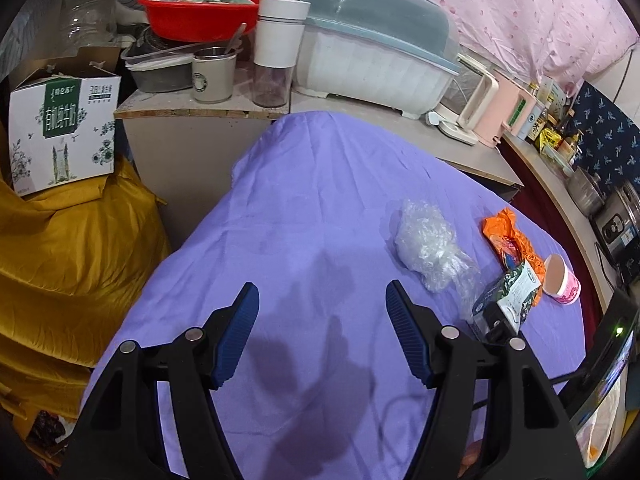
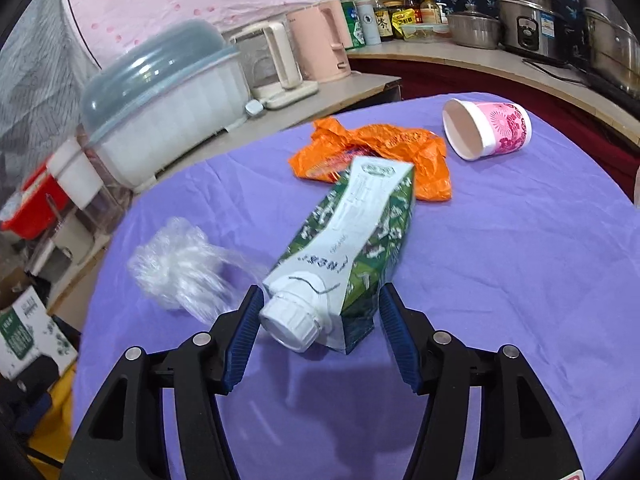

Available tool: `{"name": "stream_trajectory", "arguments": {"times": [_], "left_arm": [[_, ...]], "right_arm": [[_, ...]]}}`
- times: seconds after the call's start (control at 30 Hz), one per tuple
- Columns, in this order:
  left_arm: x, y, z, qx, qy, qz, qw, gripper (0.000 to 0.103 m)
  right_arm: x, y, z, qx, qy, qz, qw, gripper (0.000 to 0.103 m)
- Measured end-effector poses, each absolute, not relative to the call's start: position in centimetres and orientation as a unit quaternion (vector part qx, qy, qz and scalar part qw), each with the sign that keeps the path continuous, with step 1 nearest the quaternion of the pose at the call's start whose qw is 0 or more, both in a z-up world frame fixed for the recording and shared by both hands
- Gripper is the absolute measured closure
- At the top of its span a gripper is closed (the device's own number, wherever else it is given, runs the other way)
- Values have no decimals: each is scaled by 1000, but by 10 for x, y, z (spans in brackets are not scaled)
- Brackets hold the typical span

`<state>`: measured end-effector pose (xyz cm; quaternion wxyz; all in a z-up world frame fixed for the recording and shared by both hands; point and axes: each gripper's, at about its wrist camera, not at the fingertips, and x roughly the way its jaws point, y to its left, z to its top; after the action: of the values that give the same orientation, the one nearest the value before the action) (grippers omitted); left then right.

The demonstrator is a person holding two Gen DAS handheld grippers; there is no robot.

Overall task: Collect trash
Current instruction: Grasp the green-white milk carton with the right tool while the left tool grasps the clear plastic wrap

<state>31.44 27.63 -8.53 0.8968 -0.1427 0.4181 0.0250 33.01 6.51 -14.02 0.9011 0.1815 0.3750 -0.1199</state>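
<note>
A green-and-white milk carton with a white screw cap lies tilted on the purple cloth, its cap end between the fingers of my right gripper. The left pad touches the cap and the right pad sits at the carton's side. An orange wrapper, a pink paper cup on its side and a crumpled clear plastic bag lie around it. My left gripper hovers open and empty over bare cloth, left of the clear plastic bag, the milk carton and the paper cup.
The purple-covered table is ringed by a shelf with a lidded dish rack, a red basin, cups, pink kettles, bottles and pots. A milk box rests on yellow sacks at the left.
</note>
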Motion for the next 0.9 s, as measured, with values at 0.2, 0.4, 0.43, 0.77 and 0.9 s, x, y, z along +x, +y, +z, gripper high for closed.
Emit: {"name": "stream_trajectory", "arguments": {"times": [0.2,0.4,0.43,0.77,0.9], "left_arm": [[329,242,-91,-136,428,-7,893,40],[353,200,-97,-142,433,-28,890,26],[360,193,-99,-138,433,-23,891,26],[410,170,-127,-105,468,26,877,26],[415,168,-137,-99,484,25,869,44]], "right_arm": [[309,31,-142,192,382,-92,899,49],[281,-9,-142,195,389,-77,897,49],[277,-15,-142,195,389,-78,897,49],[279,-41,-139,216,380,-90,895,44],[292,-40,-141,215,379,-105,894,41]]}}
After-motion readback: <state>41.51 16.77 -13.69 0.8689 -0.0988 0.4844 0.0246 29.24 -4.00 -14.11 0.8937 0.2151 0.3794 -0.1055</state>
